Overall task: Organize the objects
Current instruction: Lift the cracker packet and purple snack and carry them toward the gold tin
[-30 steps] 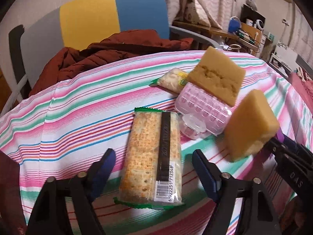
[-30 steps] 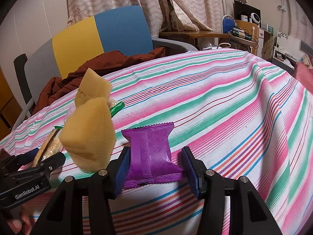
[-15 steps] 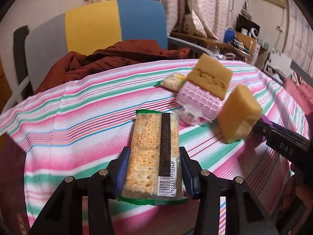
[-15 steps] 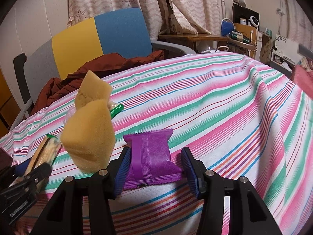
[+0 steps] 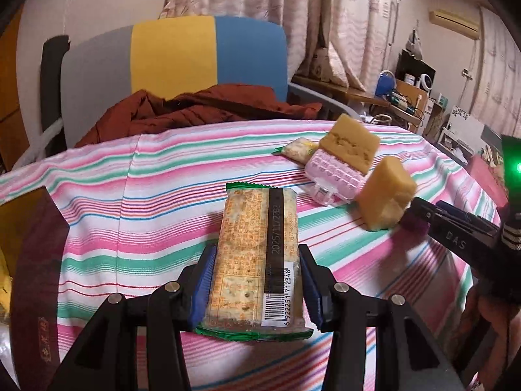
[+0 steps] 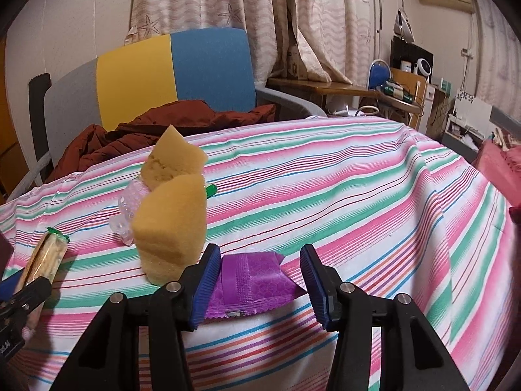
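My left gripper (image 5: 257, 280) is shut on a long cracker packet (image 5: 257, 260) and holds it above the striped tablecloth (image 5: 146, 202). My right gripper (image 6: 259, 282) stands open around a purple snack packet (image 6: 250, 280) that lies on the cloth; a gap shows at the right pad. A yellow sponge (image 6: 172, 221) stands just left of it. Behind it a pink plastic case (image 5: 332, 172) carries a second sponge (image 5: 350, 141), with a small snack bag (image 5: 298, 148) beside it.
A chair (image 5: 176, 58) with a brown jacket (image 5: 195, 110) stands behind the table. A cluttered desk (image 6: 384, 94) is at the back right. The cloth falls away at the table's right edge (image 6: 472, 228).
My left gripper closed on the cracker packet and lifted it toward me. My right gripper opened wider around the purple packet, which now lies flat on the cloth.
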A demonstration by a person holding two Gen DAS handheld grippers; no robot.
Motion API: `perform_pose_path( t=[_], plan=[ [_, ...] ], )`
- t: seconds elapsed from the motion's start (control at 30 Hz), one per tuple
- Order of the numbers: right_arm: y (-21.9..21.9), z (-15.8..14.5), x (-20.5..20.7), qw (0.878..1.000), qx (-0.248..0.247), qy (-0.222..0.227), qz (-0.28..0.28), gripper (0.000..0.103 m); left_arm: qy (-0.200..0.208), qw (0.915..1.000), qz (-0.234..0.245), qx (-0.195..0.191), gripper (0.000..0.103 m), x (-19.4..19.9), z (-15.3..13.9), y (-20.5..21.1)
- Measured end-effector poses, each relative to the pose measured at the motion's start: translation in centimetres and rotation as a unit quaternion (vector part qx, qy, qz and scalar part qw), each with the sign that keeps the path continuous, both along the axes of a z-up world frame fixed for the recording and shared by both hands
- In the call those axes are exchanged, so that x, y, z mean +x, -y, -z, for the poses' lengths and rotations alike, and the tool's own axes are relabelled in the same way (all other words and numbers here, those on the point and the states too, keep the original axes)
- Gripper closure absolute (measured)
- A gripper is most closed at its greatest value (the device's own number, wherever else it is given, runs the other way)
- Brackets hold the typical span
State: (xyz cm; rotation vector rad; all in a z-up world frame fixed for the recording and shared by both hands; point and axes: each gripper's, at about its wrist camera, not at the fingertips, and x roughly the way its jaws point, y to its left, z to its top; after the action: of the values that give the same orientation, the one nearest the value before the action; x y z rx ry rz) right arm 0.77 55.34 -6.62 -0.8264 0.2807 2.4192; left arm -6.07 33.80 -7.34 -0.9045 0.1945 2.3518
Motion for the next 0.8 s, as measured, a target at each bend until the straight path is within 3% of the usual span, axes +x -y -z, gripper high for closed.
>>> perform_pose_path(
  t=[0.43,0.63,0.67,0.7,0.8],
  plan=[
    [2.3,-0.8,2.0,1.0,0.023,-0.015,-0.006,0.058,-0.03,0.9993,0.014,0.015,0.054,3.1,-0.6,2.1],
    [3.0,-1.0,4.1,0.999,-0.015,-0.033,-0.019,0.058,-0.03,0.999,0.014,0.029,0.054,3.9,-0.7,3.4],
    [3.1,-0.9,4.5,0.999,-0.026,-0.038,-0.02,0.064,-0.029,0.999,0.013,0.031,0.054,4.0,-0.7,3.6],
    [3.1,-0.9,5.0,0.998,-0.037,-0.043,-0.022,0.084,-0.027,0.999,0.013,0.033,0.054,4.1,-0.7,3.8],
    [3.5,-0.6,6.0,0.997,-0.06,-0.045,-0.03,0.085,-0.015,0.9991,0.007,0.04,0.054,4.0,-0.5,4.5]
  ],
)
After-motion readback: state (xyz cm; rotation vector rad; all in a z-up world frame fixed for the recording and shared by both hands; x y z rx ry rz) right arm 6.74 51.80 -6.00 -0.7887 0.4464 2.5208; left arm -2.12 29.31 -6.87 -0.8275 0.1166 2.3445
